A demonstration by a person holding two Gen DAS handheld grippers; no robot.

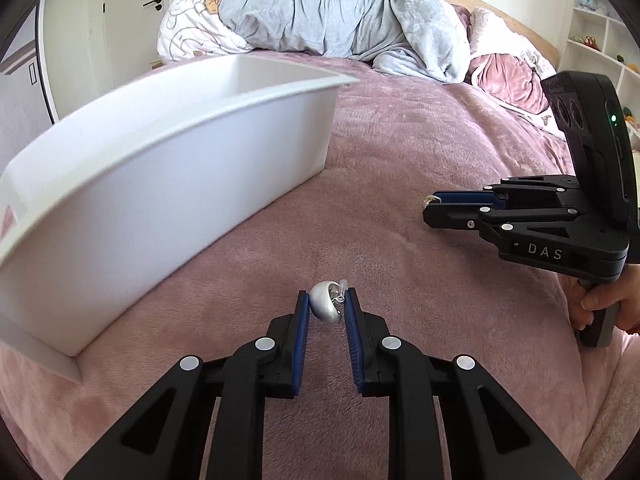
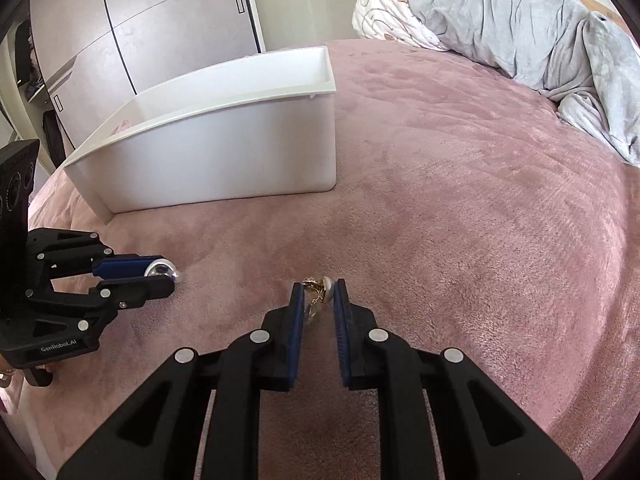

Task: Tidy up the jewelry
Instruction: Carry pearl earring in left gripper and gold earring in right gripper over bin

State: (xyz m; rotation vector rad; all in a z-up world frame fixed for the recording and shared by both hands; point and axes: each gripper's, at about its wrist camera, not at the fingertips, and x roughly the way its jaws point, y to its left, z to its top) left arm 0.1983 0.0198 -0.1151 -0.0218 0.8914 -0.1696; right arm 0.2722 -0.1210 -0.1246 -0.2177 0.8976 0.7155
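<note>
The left gripper (image 1: 327, 305) is clamped on a silver earring (image 1: 325, 307). The right gripper (image 2: 317, 295) pinches a gold pearl earring (image 2: 318, 290). Ahead-left of both stands the white bin (image 2: 224, 148) on the pink bed (image 2: 460, 208).

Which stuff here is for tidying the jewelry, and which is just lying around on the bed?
For the job:
- silver earring, pinched in the left tool
- gold and pearl earring, pinched in the right tool
- white box, open on top

Just lying about:
- grey blanket
- patterned duvet
- pink pillow
- pink bedspread
</note>
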